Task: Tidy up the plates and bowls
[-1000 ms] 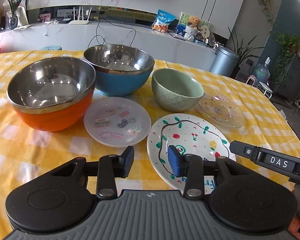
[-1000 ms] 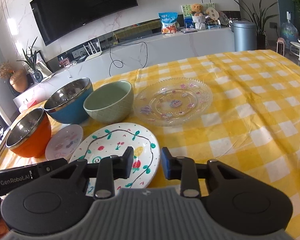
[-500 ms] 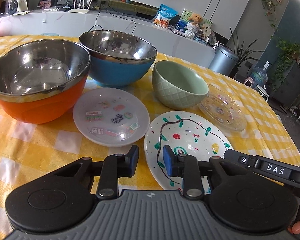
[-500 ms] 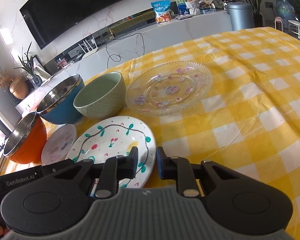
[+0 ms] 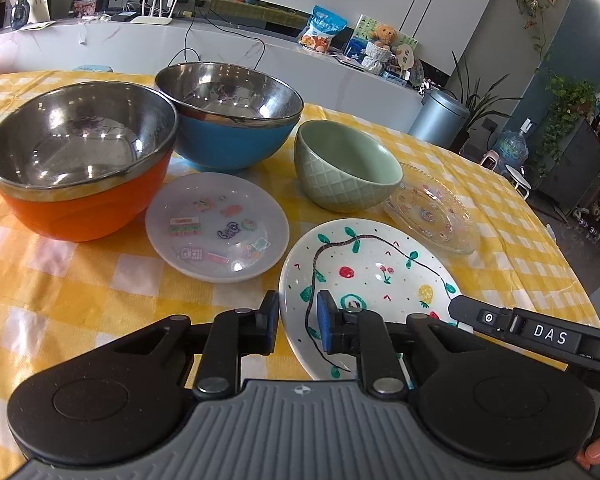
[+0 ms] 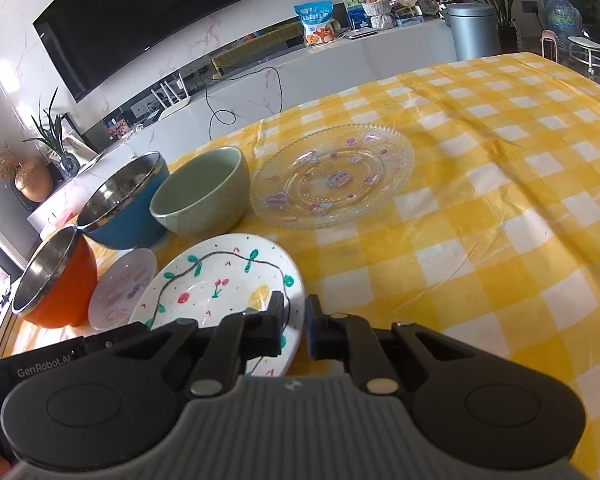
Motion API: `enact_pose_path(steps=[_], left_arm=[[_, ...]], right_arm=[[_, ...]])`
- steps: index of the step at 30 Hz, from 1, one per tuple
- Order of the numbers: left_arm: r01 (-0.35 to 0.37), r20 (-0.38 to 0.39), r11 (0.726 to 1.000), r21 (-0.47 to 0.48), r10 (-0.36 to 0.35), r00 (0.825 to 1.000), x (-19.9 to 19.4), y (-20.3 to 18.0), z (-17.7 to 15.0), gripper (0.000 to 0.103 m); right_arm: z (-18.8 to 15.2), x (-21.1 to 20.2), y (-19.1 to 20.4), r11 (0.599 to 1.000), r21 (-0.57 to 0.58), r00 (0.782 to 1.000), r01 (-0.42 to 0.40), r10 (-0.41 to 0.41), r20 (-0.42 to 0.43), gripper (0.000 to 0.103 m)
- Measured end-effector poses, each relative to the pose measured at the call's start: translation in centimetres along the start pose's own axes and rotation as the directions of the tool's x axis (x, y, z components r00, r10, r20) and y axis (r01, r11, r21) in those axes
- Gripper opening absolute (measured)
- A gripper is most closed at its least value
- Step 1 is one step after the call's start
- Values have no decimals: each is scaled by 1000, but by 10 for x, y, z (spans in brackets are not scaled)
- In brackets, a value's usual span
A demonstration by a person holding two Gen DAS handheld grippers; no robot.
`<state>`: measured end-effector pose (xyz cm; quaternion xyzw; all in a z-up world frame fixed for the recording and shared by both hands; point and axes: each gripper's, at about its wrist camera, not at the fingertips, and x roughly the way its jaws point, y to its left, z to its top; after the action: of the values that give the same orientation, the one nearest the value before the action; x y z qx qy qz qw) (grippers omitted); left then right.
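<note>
**A:** Where do your 2 grippers stand right now?

**B:** Your left gripper (image 5: 298,326) hangs low over the near-left edge of the painted plate (image 5: 364,276). Its jaws have just been closing and now stand a narrow gap apart. The plate's rim shows in that gap, but you cannot tell from here whether the pads press on it or float above it. Your right gripper (image 6: 294,330) sits at the plate's near-right edge. Its jaws have also just been closing and are down to a slim slit; the left finger overlaps the plate rim in the view, and whether it pinches the rim is not clear.

**A:** And where are the dishes you have to sort?

**B:** All 6 sit on the yellow checked tablecloth (image 6: 480,220). The orange bowl (image 5: 84,204) with its steel lining is at the far left, and the blue bowl (image 5: 232,144), also steel inside, is just behind and to the right of it, their rims close together. The green bowl (image 5: 344,172) stands upright to the right of the blue one. The small white plate (image 5: 216,228) with stickers lies in front of the orange and blue bowls, just beside the painted plate. The clear glass plate (image 6: 332,176) lies flat to the right of the green bowl, its edge running behind that bowl in the left wrist view.

**A:** Anything of you in view?

**B:** A fingertip (image 5: 598,450) shows at the lower right corner of the left wrist view.
</note>
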<state>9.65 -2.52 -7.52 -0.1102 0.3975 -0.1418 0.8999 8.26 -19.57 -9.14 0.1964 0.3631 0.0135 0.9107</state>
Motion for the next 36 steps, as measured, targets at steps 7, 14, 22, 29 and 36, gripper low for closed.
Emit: enact_pose_path(steps=[7,14,22,29,36], left_arm=[[-21,24,1000,1,21,999,-37,9,-7,22],[-86,33,995,-58,88,996,-78,39,-21,22],[-159,29,974,-161,166,986,-111,86,-30,22],[-195,35,955,-225,208,978,-122,120,-35,22],[-204,31,943,-262,219,975,-118,138,-43,22]], right_arm=[[-19,-24,16,1000,6,999,-29,29,-20,9],[-45,-36,56,996,-33,994,-88,86,-62,9],[-67,-32,111,982,-95,981,-163,150,-125,9],[-78,-20,145,973,-136,973,-188,166,-160,9],[-84,-8,162,970,-165,972,-180,149,-183,9]])
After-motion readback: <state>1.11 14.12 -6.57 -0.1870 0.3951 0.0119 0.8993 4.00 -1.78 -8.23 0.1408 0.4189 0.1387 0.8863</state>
